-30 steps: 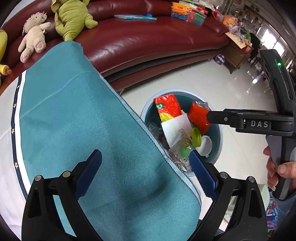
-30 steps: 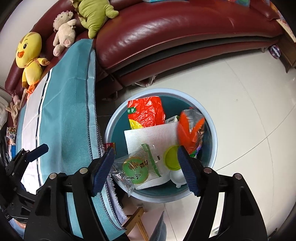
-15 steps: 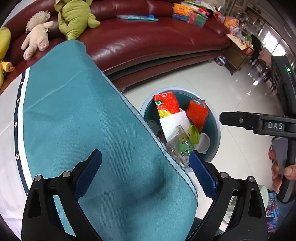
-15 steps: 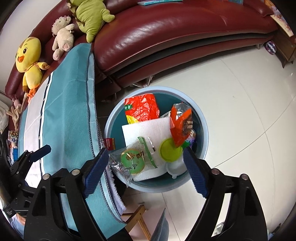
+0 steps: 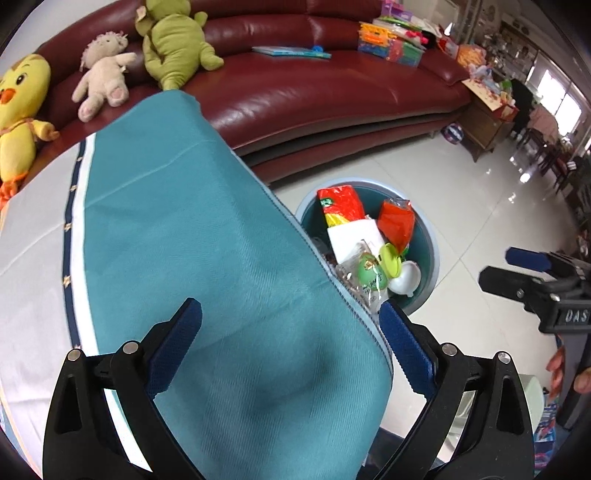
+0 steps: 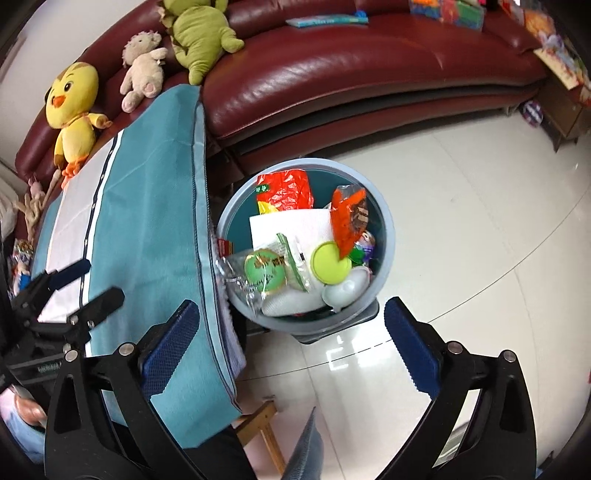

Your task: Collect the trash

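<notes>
A blue-rimmed trash bin [image 6: 388,236] stands on the floor beside the table, also in the left wrist view [image 5: 432,236]. It holds a red bag [image 6: 286,188], an orange wrapper [image 6: 347,218], a white paper sheet [image 6: 291,225], a green-labelled clear packet [image 6: 264,273], a yellow-green lid [image 6: 330,264] and a white cup [image 6: 345,291]. My right gripper [image 6: 291,347] is open and empty, above the floor just in front of the bin. My left gripper [image 5: 291,343] is open and empty over the teal tablecloth [image 5: 207,251].
A dark red sofa [image 6: 369,62] runs behind the bin, with a yellow chick toy [image 6: 72,107], a beige plush [image 6: 142,68] and a green plush [image 6: 199,35]. Glossy white floor tiles [image 6: 480,221] spread to the right. A wooden stool leg [image 6: 266,432] is below the table's edge.
My right gripper has pulled back from above the bin, toward me and higher, so the bin looks smaller and farther. The orange wrapper has dropped in among the trash. My left gripper has barely moved.
</notes>
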Available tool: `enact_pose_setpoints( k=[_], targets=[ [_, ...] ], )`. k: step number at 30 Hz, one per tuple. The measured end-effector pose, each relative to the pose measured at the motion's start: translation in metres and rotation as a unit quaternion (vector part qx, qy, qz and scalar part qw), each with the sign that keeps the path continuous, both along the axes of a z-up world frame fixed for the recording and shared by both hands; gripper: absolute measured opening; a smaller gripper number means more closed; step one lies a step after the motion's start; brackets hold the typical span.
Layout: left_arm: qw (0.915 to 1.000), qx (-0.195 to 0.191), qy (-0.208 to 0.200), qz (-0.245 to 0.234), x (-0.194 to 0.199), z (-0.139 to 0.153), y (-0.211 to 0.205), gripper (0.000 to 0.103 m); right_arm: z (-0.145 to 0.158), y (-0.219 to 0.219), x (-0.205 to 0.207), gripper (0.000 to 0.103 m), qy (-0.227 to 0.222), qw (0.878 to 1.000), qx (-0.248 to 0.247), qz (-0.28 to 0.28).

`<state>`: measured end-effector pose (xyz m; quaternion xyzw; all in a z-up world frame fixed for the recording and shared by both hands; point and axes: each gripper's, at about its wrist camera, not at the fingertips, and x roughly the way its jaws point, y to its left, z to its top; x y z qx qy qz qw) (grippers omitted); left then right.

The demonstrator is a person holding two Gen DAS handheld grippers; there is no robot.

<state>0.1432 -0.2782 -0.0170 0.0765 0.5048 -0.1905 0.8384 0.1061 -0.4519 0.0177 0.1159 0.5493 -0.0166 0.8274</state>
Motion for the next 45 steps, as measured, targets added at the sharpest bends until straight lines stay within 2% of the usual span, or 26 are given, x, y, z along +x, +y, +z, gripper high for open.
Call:
enact_pose_setpoints(
  k=[7,18,26,45],
  targets=[
    [0.9999,0.006,0.001,0.013,-0.018,0.004,0.019,0.097,0.008,0.019,-0.036,0.096,-0.013,0.999,-0.046,0.013],
    [0.9994,0.012,-0.008,0.030,-0.046,0.007,0.047,0.097,0.016,0.051,-0.064,0.096,-0.046,0.998,-0.036,0.018],
    [0.9990,0.021,-0.014,0.037,-0.058,0.005,0.056,0.097,0.005,0.063,-0.068,0.096,-0.036,0.999,-0.032,0.015],
    [0.9981,0.020,-0.006,0.057,-0.050,-0.004,0.067,0.097,-0.005,0.072,-0.052,0.096,-0.022,0.999,-0.034,0.024]
  ],
)
